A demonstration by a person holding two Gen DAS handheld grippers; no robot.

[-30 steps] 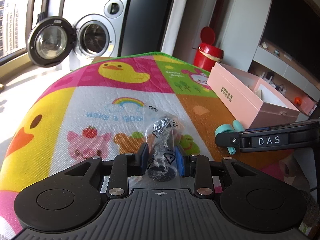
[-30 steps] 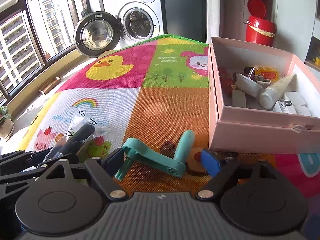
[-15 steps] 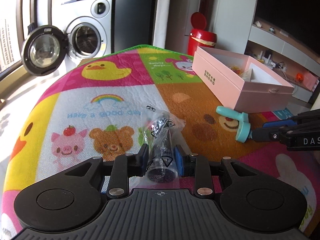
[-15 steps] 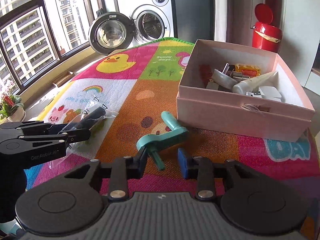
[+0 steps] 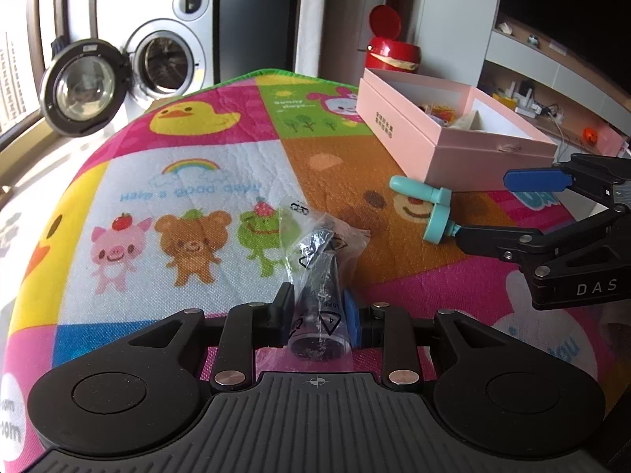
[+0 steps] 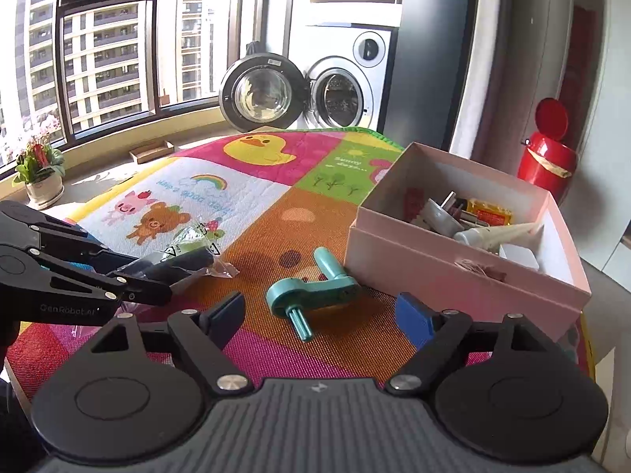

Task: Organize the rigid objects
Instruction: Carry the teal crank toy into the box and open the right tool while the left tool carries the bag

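My left gripper (image 5: 317,317) is shut on a black cylinder in a clear plastic bag (image 5: 321,276) and holds it over the play mat; it also shows in the right wrist view (image 6: 177,262). My right gripper (image 6: 321,317) is open, its jaws either side of a teal crank handle (image 6: 311,291) that lies on the mat. The handle shows in the left wrist view (image 5: 428,207) too. An open pink box (image 6: 453,272) with several small items stands just right of the handle.
The colourful play mat (image 5: 189,181) covers the table. A red bin (image 6: 546,165) stands behind the box. A washing machine with its door open (image 6: 299,94) is at the back. A flower pot (image 6: 39,169) is by the window.
My right gripper pulled back and opened wider; the teal handle lies on the mat between its jaws. My left gripper rose and drew back with the bagged cylinder.
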